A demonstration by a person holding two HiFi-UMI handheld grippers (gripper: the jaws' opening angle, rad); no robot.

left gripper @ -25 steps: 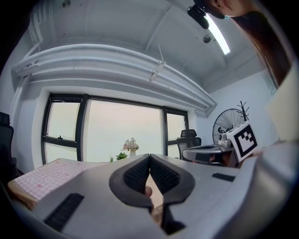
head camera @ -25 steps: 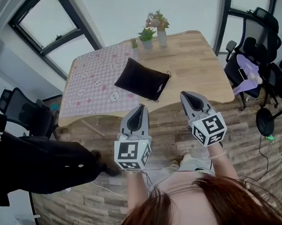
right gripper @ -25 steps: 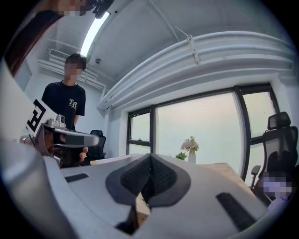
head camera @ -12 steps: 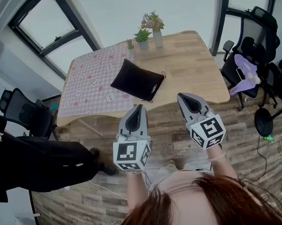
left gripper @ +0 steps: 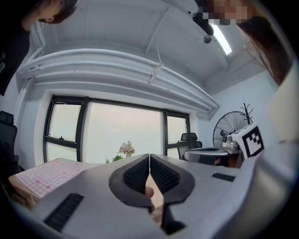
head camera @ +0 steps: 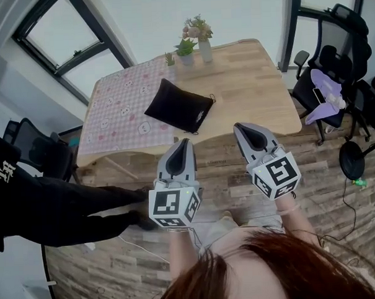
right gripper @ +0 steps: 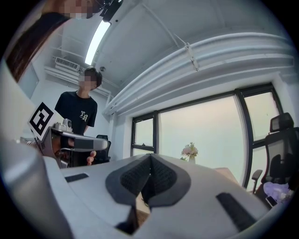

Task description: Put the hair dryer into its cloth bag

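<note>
The black cloth bag [head camera: 178,106] lies closed and bulging on the table [head camera: 253,87], where the pink checked cloth meets the bare wood. No hair dryer is in sight. My left gripper [head camera: 185,142] hangs in the air short of the table's near edge, level, jaws shut on nothing. To its right my right gripper [head camera: 240,127] is held the same way, shut and empty. In the left gripper view the pads of the left gripper [left gripper: 149,161] meet in a thin seam. In the right gripper view the pads of the right gripper [right gripper: 150,161] also touch.
A vase of flowers [head camera: 201,38] and a small green plant [head camera: 184,50] stand at the table's far edge. A person in black [head camera: 35,202] stands at the left by an office chair [head camera: 35,149]. More chairs [head camera: 333,71] and a round black stand [head camera: 352,160] are at the right.
Both shut grippers have shifted a little along with the person. The table and bag now sit slightly further left and higher in the head view. The person in black has come further in.
</note>
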